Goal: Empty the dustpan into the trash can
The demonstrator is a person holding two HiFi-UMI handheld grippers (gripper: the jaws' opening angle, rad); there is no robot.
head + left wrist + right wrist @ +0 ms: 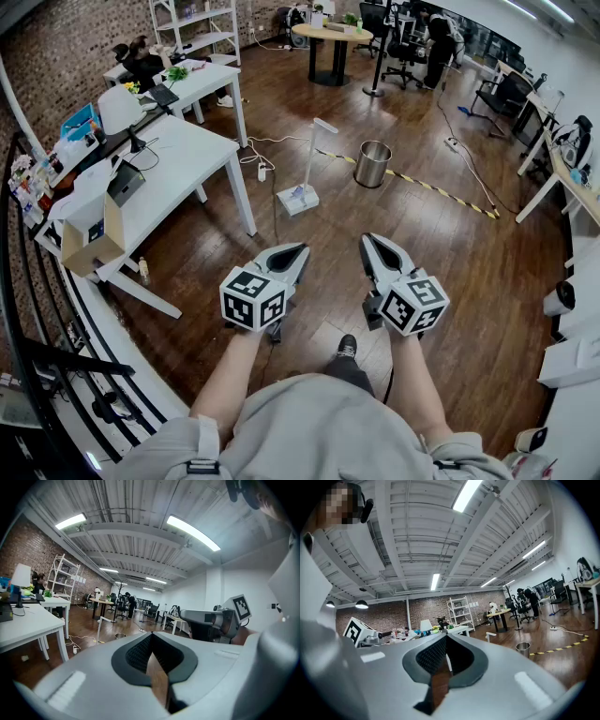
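Two claws, both clenched and both empty: your left claw [300,249] and right claw [368,240] are held out side by side ahead of you, a little apart. Their jaws are pressed tip to tip (each claw's own view shows the ribbed pads meeting, with only floor behind the seam).

The dustpan [298,199] is well beyond your claws. It is white and stands on the wooden floor [450,262] with its long handle [312,155] upright, just off the near corner of the long white tabletop [187,159]. The trash can [372,164] is a bare metal cylinder, open at the top. It stands on the floor near the dustpan, to its right and a bit farther out, not touching it. A strip of yellow-and-black tape [441,192] runs along the floor past the can toward the right. A white cable [258,150] trails from the tabletop's corner (it lies behind the dustpan). Your shoe [347,349] shows on the floor below the claws.
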